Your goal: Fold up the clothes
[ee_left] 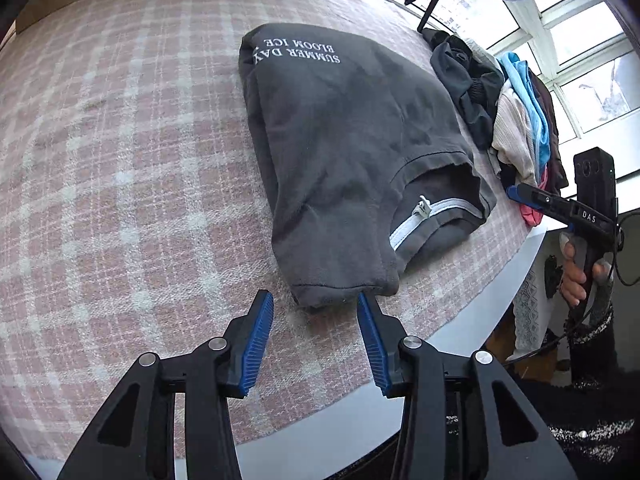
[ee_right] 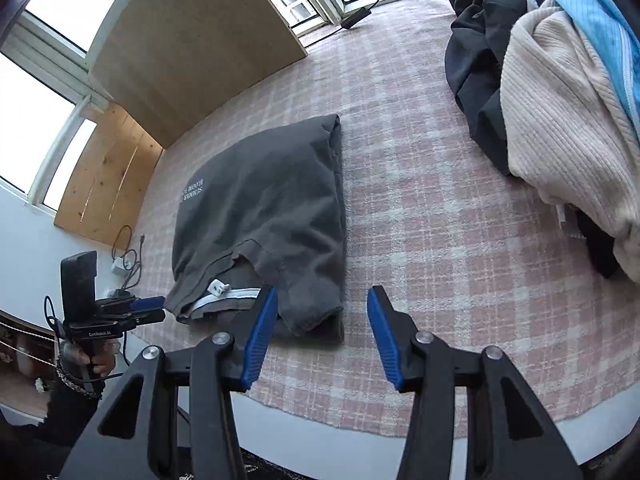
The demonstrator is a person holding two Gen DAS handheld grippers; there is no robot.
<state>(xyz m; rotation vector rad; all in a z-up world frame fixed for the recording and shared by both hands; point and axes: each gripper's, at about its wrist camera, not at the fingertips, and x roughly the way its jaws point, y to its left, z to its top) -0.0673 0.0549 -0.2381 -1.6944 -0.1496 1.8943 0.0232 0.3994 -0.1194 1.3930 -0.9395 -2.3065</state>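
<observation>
A: Sweatshirt first. The dark grey cotton sweatshirt with white lettering and a white zip (ee_left: 340, 152) lies already folded into a long bundle on the pink-and-white checked cloth (ee_left: 120, 160) that covers the table. Its near end sits close to the table's front edge; its lettered end points toward the far edge.

B: So its long axis runs front to back, roughly in line with both sets of tongs?

A: Yes. In the left wrist view, the left gripper (ee_left: 316, 306) stands with its blue-padded jaws spread, empty, the near hem of the bundle lying just ahead of them; the right-hand pad looks to be at or touching the hem, though contact cannot be confirmed. The right gripper (ee_right: 322, 300) is also spread and empty. In its own view the bundle's near right corner lies between and just beyond its jaws.

B: Which one is nearer?

A: Both are close to that near end. The left one seems a little closer to the hem; the right one sits toward the bundle's right side.

B: And the rest?

A: A heap of unfolded clothes, cream ribbed knit, blue and black (ee_right: 560, 120), lies near the table's right edge, well apart from the bundle. The likely next step is lifting the near end toward the far end, or setting the bundle aside.
</observation>
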